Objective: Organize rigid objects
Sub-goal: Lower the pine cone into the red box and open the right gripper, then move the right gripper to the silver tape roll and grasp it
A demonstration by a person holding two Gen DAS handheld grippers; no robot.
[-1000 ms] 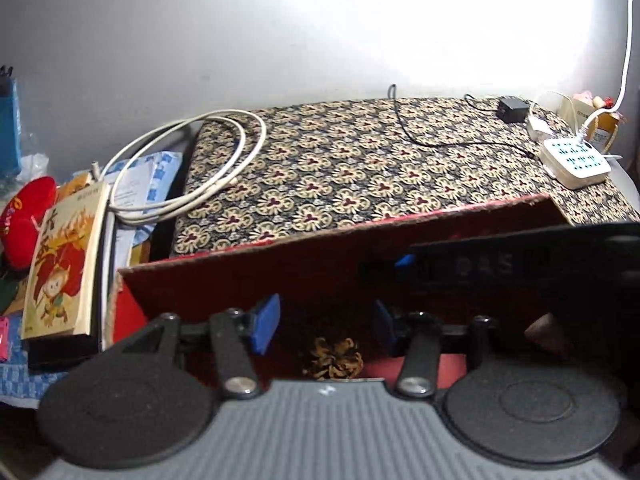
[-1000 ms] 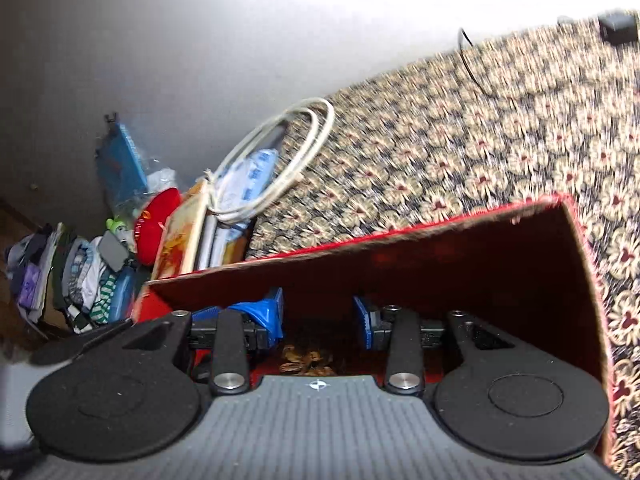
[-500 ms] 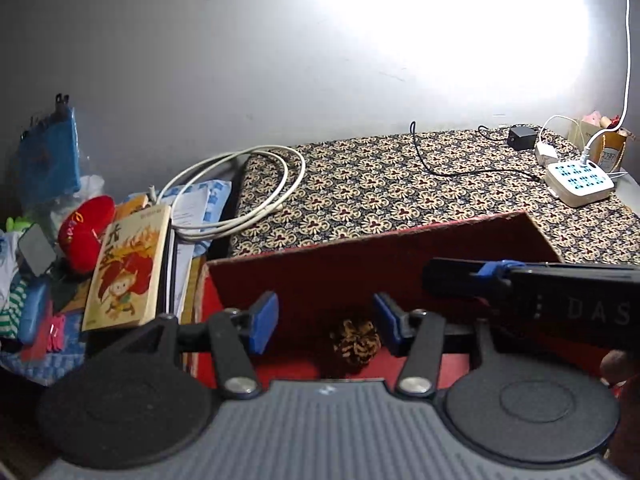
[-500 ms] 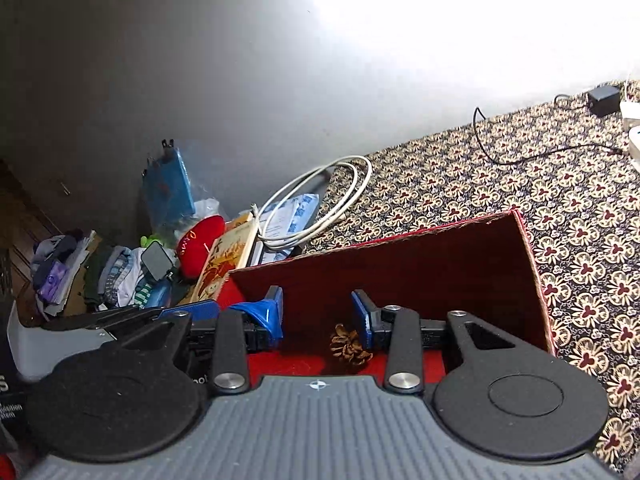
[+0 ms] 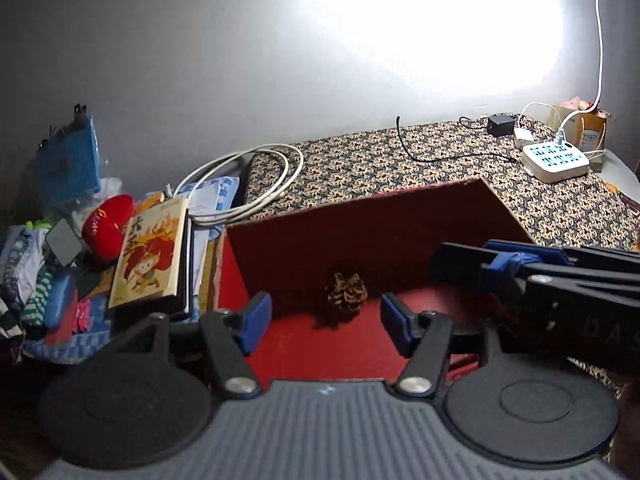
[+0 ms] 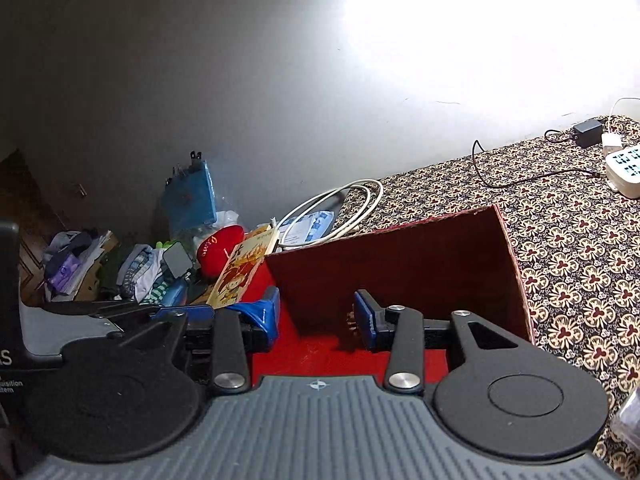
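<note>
Both tools raised, pinecone (image 5: pixel 346 291) upright in box (image 5: pixel 384 232)

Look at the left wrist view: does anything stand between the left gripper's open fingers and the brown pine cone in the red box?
Nothing visible does. The brown pine cone lies alone on the floor of the red open-topped box, straight ahead of the open left gripper. The right gripper reaches in from the side, clear of that line.

light: harsh glare is blowing out the pale grey plaster wall (image 5: pixel 432 28) upper right | dim: left clutter is sinking into shadow | lens: fisheye is bending edges, corners are vignetting | focus: staying sharp
</note>
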